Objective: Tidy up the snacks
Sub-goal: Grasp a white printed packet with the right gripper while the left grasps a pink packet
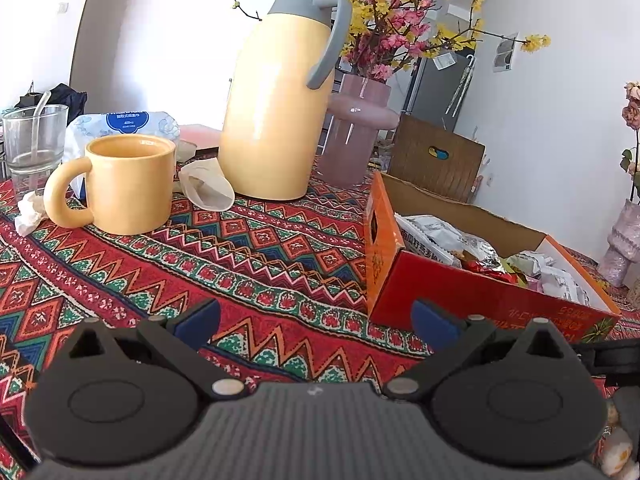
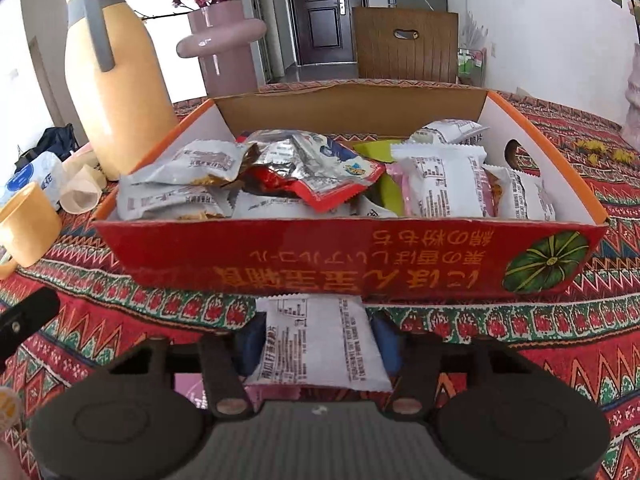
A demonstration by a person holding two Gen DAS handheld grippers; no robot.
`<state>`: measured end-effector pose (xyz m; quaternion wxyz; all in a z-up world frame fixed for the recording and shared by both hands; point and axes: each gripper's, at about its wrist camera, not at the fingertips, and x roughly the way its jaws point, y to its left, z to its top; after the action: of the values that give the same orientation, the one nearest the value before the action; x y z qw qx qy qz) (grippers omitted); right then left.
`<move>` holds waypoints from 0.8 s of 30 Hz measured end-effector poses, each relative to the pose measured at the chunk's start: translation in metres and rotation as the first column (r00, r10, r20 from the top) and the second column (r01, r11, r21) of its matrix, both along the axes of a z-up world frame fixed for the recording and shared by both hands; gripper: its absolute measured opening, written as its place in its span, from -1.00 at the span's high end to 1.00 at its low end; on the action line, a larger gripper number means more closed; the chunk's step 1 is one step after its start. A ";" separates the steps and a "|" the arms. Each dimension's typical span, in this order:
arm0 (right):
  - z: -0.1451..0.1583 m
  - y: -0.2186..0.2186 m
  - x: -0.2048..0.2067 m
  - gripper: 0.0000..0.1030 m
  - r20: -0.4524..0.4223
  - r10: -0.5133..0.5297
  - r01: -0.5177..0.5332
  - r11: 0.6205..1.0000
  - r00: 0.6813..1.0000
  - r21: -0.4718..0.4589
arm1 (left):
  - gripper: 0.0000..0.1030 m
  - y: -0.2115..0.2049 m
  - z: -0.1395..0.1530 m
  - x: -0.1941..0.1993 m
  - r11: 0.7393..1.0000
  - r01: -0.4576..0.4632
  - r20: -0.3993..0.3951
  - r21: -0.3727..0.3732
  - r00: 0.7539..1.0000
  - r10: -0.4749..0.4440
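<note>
A red and orange cardboard box (image 2: 352,256) stands on the patterned tablecloth, holding several snack packets (image 2: 440,184). My right gripper (image 2: 316,344) is shut on a white snack packet (image 2: 320,344), held just in front of the box's near wall. In the left wrist view the box (image 1: 480,296) sits at the right with packets (image 1: 436,236) inside. My left gripper (image 1: 316,324) is open and empty, low over the tablecloth left of the box.
A yellow thermos jug (image 1: 276,100), a yellow mug (image 1: 124,184), a pink vase with flowers (image 1: 356,132), a glass (image 1: 34,140), a wipes pack (image 1: 128,120) and a paper cup (image 1: 206,186) stand behind. A wooden chair (image 2: 406,44) is beyond the table.
</note>
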<state>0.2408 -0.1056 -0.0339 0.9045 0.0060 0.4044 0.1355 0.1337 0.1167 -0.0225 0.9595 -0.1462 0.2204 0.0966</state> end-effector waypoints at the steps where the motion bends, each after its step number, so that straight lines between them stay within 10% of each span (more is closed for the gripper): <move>1: 0.000 -0.001 -0.001 0.05 0.004 0.001 -0.001 1.000 1.000 0.003 | -1.00 0.000 0.000 0.000 1.000 -0.001 0.001 -0.001 1.000 0.001; 24: 0.023 -0.101 -0.070 0.25 0.271 -0.071 0.066 0.997 0.960 0.027 | -1.00 -0.013 -0.003 0.015 0.996 -0.002 -0.108 0.084 0.994 0.011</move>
<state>0.1706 -0.2065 -0.0104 0.9554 0.0094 0.2749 0.1074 0.1491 0.1036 -0.0253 0.9512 -0.1012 0.2672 0.1165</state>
